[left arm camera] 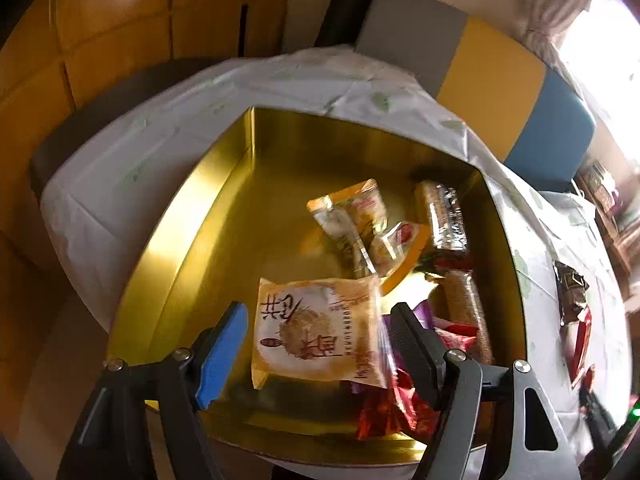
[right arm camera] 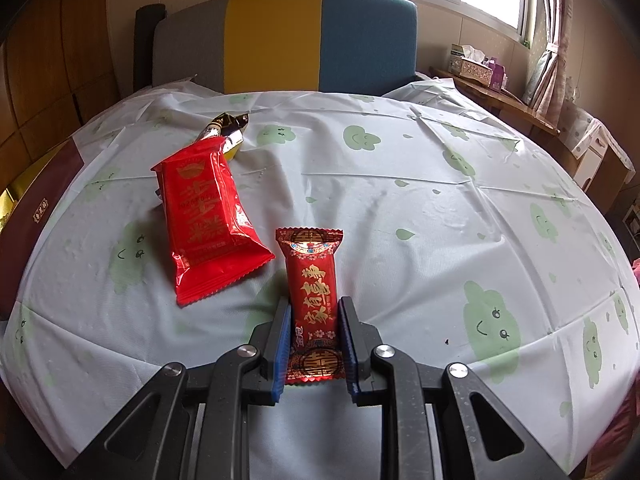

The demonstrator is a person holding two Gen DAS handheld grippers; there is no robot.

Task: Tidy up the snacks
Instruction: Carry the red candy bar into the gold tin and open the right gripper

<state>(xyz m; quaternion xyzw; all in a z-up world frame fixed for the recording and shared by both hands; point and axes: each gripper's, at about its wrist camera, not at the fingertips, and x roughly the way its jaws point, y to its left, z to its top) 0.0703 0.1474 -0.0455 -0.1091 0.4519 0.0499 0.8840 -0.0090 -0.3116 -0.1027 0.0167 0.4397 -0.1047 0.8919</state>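
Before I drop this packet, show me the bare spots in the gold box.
The box's left half and far corner lie bare, up to its left wall. The right side is crowded: the stacked snacks reach the right wall, and red wrappers fill the near corner.

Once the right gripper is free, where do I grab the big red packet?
Take the big red packet across its narrow width at mid-body, coming straight down. It lies flat on the tablecloth, long axis slanting away to the left, so turn the right gripper to match. Avoid the flared crimped ends.

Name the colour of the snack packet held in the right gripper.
Red with gold lettering; clearest in the right wrist view.
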